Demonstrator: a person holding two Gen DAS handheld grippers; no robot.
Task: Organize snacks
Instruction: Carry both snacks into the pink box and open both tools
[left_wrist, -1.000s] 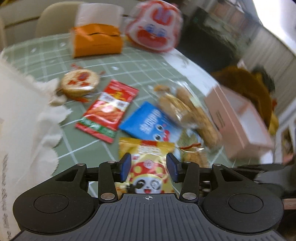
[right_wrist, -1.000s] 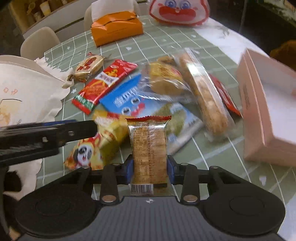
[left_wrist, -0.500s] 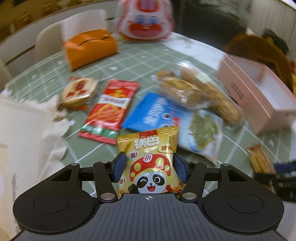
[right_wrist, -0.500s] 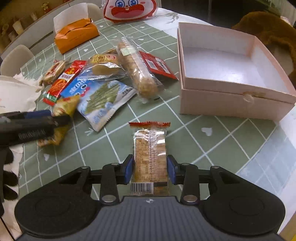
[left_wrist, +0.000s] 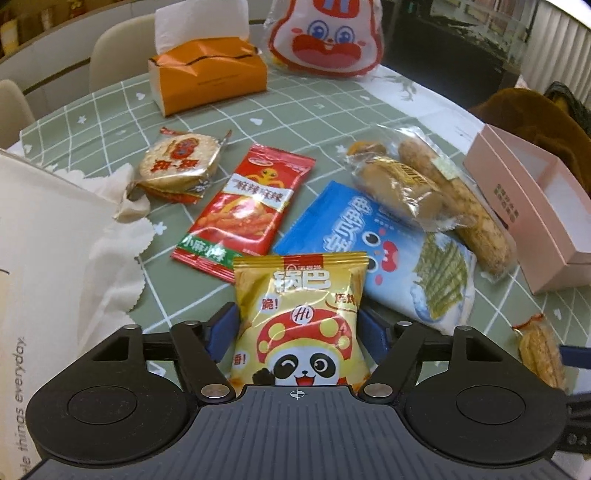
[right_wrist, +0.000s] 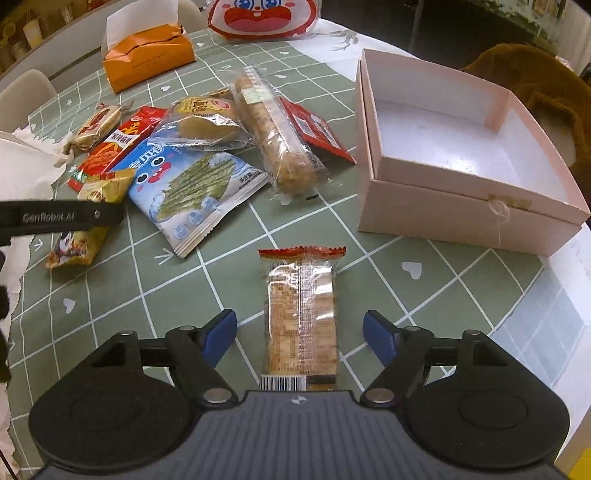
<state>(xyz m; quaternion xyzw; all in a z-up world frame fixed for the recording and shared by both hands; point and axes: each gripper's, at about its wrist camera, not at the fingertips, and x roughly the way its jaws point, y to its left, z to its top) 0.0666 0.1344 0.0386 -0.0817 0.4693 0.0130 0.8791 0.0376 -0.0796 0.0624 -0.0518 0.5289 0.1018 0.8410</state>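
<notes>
Right gripper (right_wrist: 300, 328) stands spread wide, pads clear of the cracker pack (right_wrist: 301, 317) on both sides; the pack lies flat on the green checked tablecloth (right_wrist: 110, 295), lengthwise between my fingers, barcode end nearest me, well short of the pink box (right_wrist: 469, 206) at far right. The box is open and I see nothing in it. My left gripper (left_wrist: 298, 334) is spread as well, its blue pads flanking the yellow panda crisp bag (left_wrist: 301, 317); I cannot tell whether the left pad touches the bag, the right one looks apart. The bag's far edge overlaps the blue seaweed pack (left_wrist: 384, 254) and sits just beside the red spicy-strip pack (left_wrist: 247, 210). Judgement: sorting has barely begun, nothing is boxed. For the step in hand, I should close on the panda bag low and centred, pinching the puffed body rather than the crimped seam, and lift straight up so the blue pack is not dragged along. Squeeze lightly: crisps crush. Then carry it right, passing over the bread roll (left_wrist: 454, 199), and lower it into the box before letting go.
</notes>
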